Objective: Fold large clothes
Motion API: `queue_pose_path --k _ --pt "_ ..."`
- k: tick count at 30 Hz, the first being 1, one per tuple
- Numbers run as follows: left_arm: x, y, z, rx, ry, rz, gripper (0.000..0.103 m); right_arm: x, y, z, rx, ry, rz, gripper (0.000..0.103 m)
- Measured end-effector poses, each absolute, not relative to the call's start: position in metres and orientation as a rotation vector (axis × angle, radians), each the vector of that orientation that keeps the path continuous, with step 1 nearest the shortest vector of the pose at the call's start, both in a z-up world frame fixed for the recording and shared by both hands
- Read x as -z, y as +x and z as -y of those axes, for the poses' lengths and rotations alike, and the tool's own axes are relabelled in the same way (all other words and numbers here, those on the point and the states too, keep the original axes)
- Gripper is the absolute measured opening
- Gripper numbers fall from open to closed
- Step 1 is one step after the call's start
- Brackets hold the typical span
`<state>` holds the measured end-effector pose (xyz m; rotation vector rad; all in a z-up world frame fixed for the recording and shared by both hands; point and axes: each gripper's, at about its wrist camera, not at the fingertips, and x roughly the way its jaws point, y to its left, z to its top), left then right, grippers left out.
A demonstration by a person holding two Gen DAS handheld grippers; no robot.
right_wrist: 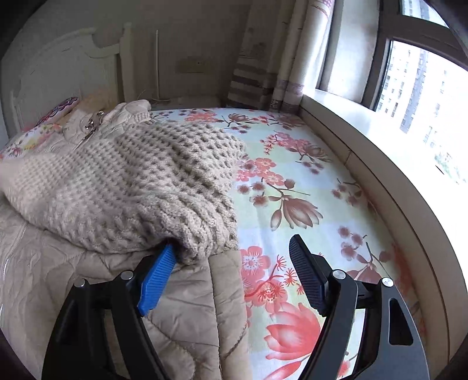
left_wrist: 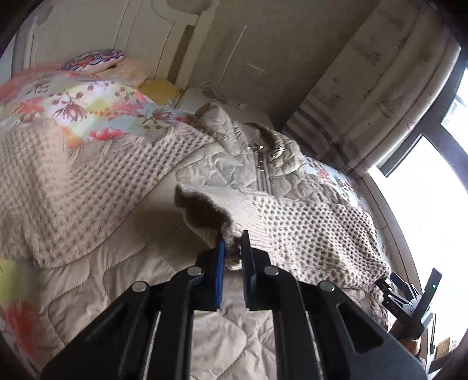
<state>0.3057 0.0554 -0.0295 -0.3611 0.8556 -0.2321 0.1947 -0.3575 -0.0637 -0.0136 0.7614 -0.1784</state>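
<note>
A beige waffle-knit sweater (left_wrist: 307,228) lies across the bed on top of a quilted beige jacket (left_wrist: 234,172). My left gripper (left_wrist: 233,248) is shut on a ribbed edge of the sweater, and that part hangs raised above the quilt. More of the knit (left_wrist: 73,181) spreads out to the left. In the right wrist view the sweater (right_wrist: 131,181) rests on the jacket (right_wrist: 181,307). My right gripper (right_wrist: 234,245) stands open and wide. Its blue left pad (right_wrist: 158,277) is tucked under the sweater's near edge; its right pad (right_wrist: 307,274) is over the floral sheet.
The bed carries a floral sheet (right_wrist: 292,190), with a patterned pillow (left_wrist: 93,60) by the white headboard (left_wrist: 87,26). A window sill (right_wrist: 380,140) runs along the bed's right side, and a curtain (left_wrist: 365,87) hangs at its far end.
</note>
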Motion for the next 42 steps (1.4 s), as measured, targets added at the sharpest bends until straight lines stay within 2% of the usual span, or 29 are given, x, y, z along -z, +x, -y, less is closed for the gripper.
queue_pose_path --k 5,8,12,17,19,21,23,25,26,32,36,38,41,42 --pt "0.08 0.316 -0.074 0.2 -0.432 -0.966 0.01 0.059 0.181 0.388 0.162 0.171 -0.701 0.078" --pt "0.08 0.312 -0.069 0.203 -0.371 -0.912 0.011 0.063 0.177 0.404 0.132 0.293 -0.699 0.078" --pt "0.081 0.306 -0.06 0.15 -0.297 -0.858 0.02 0.049 0.171 0.384 0.191 0.18 -0.646 0.078" --pt "0.081 0.304 -0.063 0.157 -0.317 -0.849 0.032 0.015 0.152 0.391 0.18 0.294 -0.498 0.078" --pt "0.08 0.305 -0.058 0.17 -0.31 -0.847 0.039 0.008 0.161 0.367 0.101 0.187 -0.526 0.064" --pt "0.079 0.306 -0.052 0.197 -0.29 -0.845 0.053 0.012 0.171 0.338 0.032 0.091 -0.564 0.039" --pt "0.077 0.304 -0.045 0.212 -0.255 -0.844 0.078 0.029 0.184 0.321 0.008 0.042 -0.633 0.027" --pt "0.077 0.304 -0.041 0.192 -0.223 -0.851 0.091 0.063 0.202 0.315 0.007 -0.004 -0.774 0.024" --pt "0.077 0.304 -0.041 0.186 -0.216 -0.855 0.094 0.072 0.205 0.313 0.01 -0.028 -0.808 0.022" --pt "0.078 0.305 -0.042 0.196 -0.223 -0.857 0.1 0.018 0.206 0.312 0.018 -0.051 -0.74 0.021" --pt "0.078 0.305 -0.043 0.2 -0.228 -0.855 0.1 -0.006 0.256 0.312 0.008 -0.065 -0.696 0.021" --pt "0.078 0.304 -0.045 0.206 -0.243 -0.851 0.1 0.01 0.295 0.317 -0.005 -0.038 -0.765 0.021" --pt "0.079 0.303 -0.049 0.212 -0.266 -0.844 0.1 0.064 0.339 0.332 0.008 0.019 -0.951 0.021" --pt "0.079 0.303 -0.049 0.214 -0.272 -0.843 0.1 0.066 0.338 0.335 0.0 0.04 -0.901 0.021"
